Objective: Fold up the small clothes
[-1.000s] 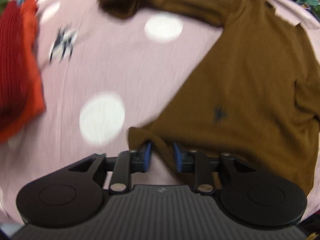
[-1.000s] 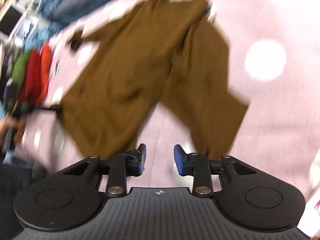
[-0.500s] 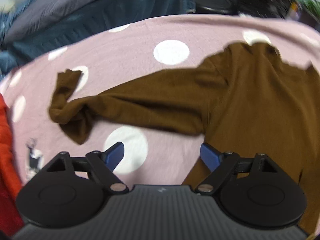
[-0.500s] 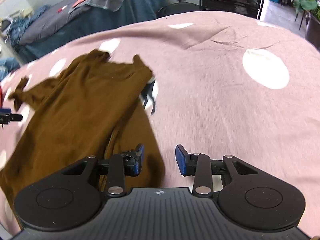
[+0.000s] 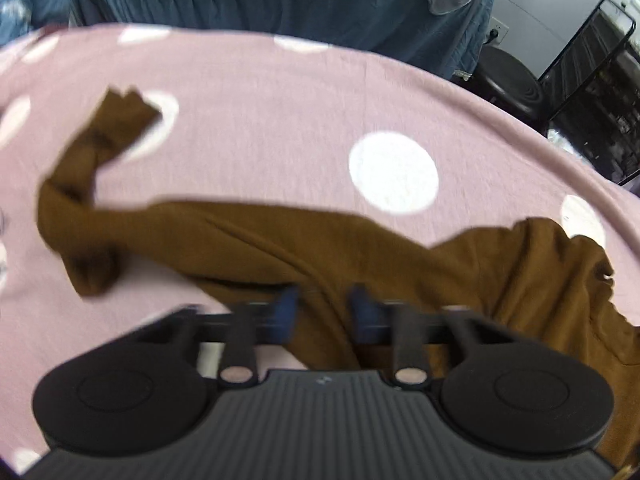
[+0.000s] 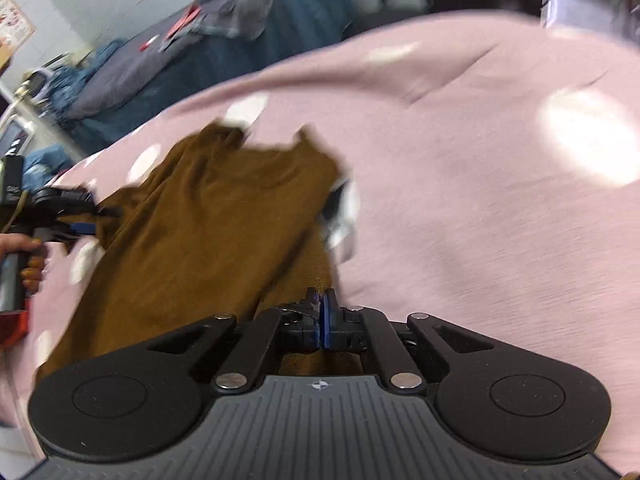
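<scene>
**Brown sweater (image 5: 400, 256) down on the bed, both grippers at the cloth**

Spread across the pink spotted sheet (image 5: 280, 120), body bunched toward the near right in the left wrist view; one long sleeve (image 5: 208, 232) trailing away to the left, doubled back and twisted near its cuff (image 5: 124, 112); not yet flat, not yet folded.

Left gripper (image 5: 324, 312) closing right now, a ridge of brown knit filling the gap between the blue pads (image 5: 286, 312), just about where sleeve meets body; blurred, but reading as a pinch on the sweater. Right gripper (image 6: 320, 320) clamped tight, pads meeting face to face over the near edge of the garment; impossible to say whether a thin layer is caught in there or nothing at all. Far left of the right wrist view: a hand (image 6: 28, 256) on the other tool's handle, tips buried in the sweater's side.

Handling, as a judgement: light, soft, limp knit; no stiffness to lean on, so likely to sag, drape and stretch from any single grip; grippy rather than slippery, nothing fragile about it; prone to dragging the loose sheet along. Best taken at seams and edges, shoulder and hem, or the cuff for that twisted sleeve; two well-separated holds to keep an edge taut; worth pinching one layer only, never the sheet beneath.
</scene>
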A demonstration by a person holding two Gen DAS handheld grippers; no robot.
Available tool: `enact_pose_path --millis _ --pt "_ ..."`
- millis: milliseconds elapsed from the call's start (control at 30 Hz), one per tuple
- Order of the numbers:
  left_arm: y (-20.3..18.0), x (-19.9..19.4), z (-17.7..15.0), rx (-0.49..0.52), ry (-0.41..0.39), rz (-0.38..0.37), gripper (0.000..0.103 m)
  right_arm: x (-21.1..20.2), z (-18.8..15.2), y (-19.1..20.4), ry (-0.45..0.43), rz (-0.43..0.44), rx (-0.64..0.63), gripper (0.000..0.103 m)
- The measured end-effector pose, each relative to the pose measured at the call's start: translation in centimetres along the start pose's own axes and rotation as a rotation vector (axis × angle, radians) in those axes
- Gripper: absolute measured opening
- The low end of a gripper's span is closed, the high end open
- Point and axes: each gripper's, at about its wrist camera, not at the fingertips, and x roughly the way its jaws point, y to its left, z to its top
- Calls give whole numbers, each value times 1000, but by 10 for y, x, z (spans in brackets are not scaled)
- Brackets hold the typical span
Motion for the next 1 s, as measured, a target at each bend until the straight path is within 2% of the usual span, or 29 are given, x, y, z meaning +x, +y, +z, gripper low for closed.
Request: enact_pose_path --millis 67,167,267,367,400,433,467,500,533,567,633,700,867,933,1000 --pt "3 0 9 -4 -9 -9 9 -22 3 -11 -41 -57 32 2" --pt "11 6 22 -15 -13 32 8 -48 1 -32 -79 -164 48 1" --pt "15 10 39 -7 -4 62 9 -57 -6 -54 -63 -236 90 0" --pt "13 6 43 13 8 64 16 -53 -11 -56 -58 -208 101 1" --pt "10 1 41 21 9 53 31 -53 -9 -52 -60 -218 90 7" --pt "8 -3 38 36 8 37 54 -54 -9 -48 -73 -237 84 21" --pt "6 -9 35 57 1 29 64 -58 -8 -44 -89 -264 84 30" --pt "3 -17 30 86 -10 31 74 -65 -6 -40 -109 -292 85 51" --pt "-1 -25 24 121 -22 37 76 -71 -5 -37 -135 -321 81 67" --pt "-5 -33 16 159 -33 40 79 -78 -5 -31 -161 -334 75 70" --pt "-11 -51 -4 234 -42 32 84 -85 -6 -23 -182 -282 58 70" --pt "-16 -67 -29 318 -35 -3 86 -87 -12 -7 -146 -177 42 69" --pt "-20 -102 -107 520 11 -67 86 -72 -55 54 37 39 -118 67" --pt "-16 -114 -137 586 23 -62 87 -61 -78 79 157 176 -181 67" --pt "-6 -123 -161 628 43 -48 87 -53 -103 94 249 297 -163 67"
